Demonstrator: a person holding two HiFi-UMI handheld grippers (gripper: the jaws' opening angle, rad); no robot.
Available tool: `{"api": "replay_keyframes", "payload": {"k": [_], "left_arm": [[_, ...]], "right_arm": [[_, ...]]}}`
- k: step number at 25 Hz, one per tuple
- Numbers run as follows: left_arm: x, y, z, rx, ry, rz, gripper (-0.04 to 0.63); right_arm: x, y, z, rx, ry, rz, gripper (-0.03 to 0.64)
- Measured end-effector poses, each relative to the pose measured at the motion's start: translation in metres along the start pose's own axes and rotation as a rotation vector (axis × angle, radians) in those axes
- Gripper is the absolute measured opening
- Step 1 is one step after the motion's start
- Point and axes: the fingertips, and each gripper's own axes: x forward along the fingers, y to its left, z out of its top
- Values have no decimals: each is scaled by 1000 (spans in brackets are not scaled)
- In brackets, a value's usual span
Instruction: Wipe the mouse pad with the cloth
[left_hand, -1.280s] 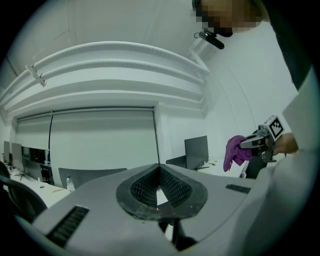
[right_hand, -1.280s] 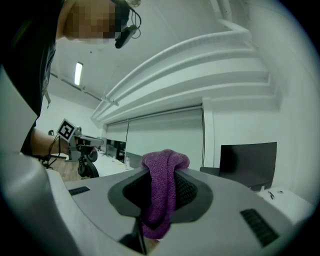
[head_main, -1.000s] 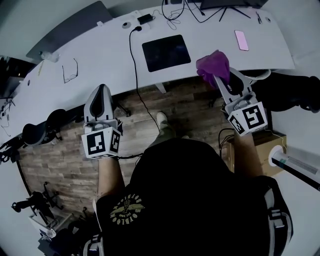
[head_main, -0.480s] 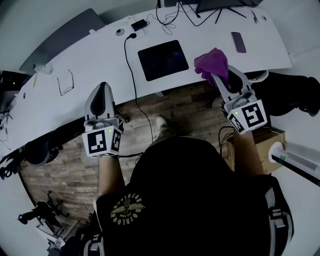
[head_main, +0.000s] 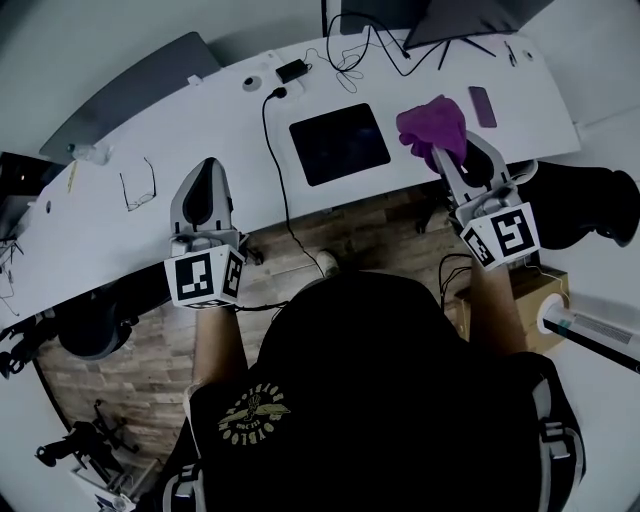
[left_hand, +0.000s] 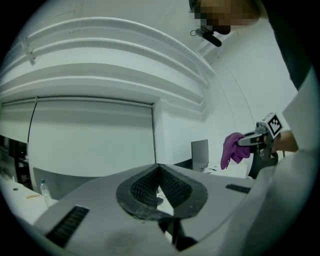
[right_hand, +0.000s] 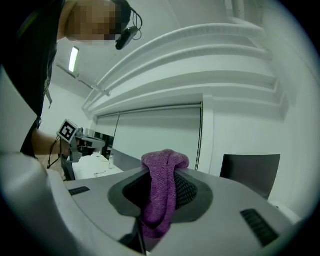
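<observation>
Carried further in over the desk since a second ago, the purple cloth is now listed just beside the right edge of the black mouse pad, apart from it. Head view: the right gripper is raised with the cloth bunched at its tips. The left gripper is held over the desk's near edge, well left of the pad. A cable is run between the left gripper and the pad, glasses are laid far left, and a phone to the right. Left gripper view: jaws are pressed together, nothing is held, and the cloth is seen across the room. Right gripper view: jaws are clamped on a fold of cloth, with a tail draped below. Progress, as judged: cloth picked up and brought alongside; no contact with the pad is shown. Lowering and the wiping strokes are left to be done.
</observation>
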Motion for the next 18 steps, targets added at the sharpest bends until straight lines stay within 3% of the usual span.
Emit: {"api": "replay_keyframes", "payload": {"k": [18], "left_arm": [[30, 27, -10, -11, -12, -51, 2]], "right_arm": [[26, -3, 8, 16, -6, -65, 86]]}}
